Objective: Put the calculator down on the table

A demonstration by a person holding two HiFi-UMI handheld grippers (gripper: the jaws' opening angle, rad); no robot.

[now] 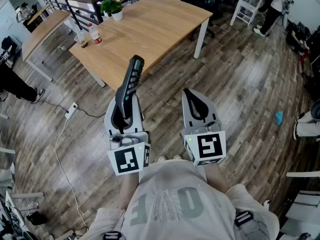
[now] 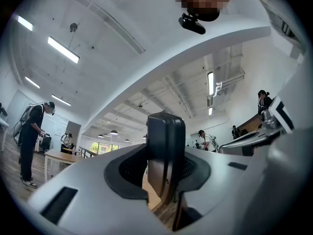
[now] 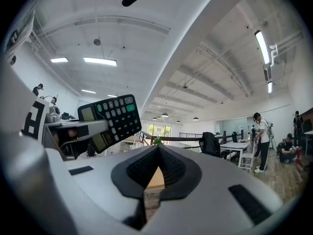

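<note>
In the head view my left gripper [image 1: 123, 105] is shut on the lower end of a black calculator [image 1: 132, 79], which stands edge-on and points toward the wooden table [image 1: 150, 29] ahead. The calculator hangs above the floor, short of the table's near edge. In the left gripper view the calculator [image 2: 165, 151] is clamped between the dark pads [image 2: 129, 173]. The right gripper view shows its keypad [image 3: 111, 119] up at the left. My right gripper [image 1: 191, 98] hangs beside the left one, shut, with nothing in it [image 3: 157, 152].
A potted plant [image 1: 114, 9], a bottle [image 1: 95, 34] and a glass [image 1: 82, 40] stand at the table's far left end. A second table [image 1: 42, 29] stands further left. A power strip [image 1: 71, 111] and cable lie on the wood floor. People stand in the distance [image 3: 259, 141].
</note>
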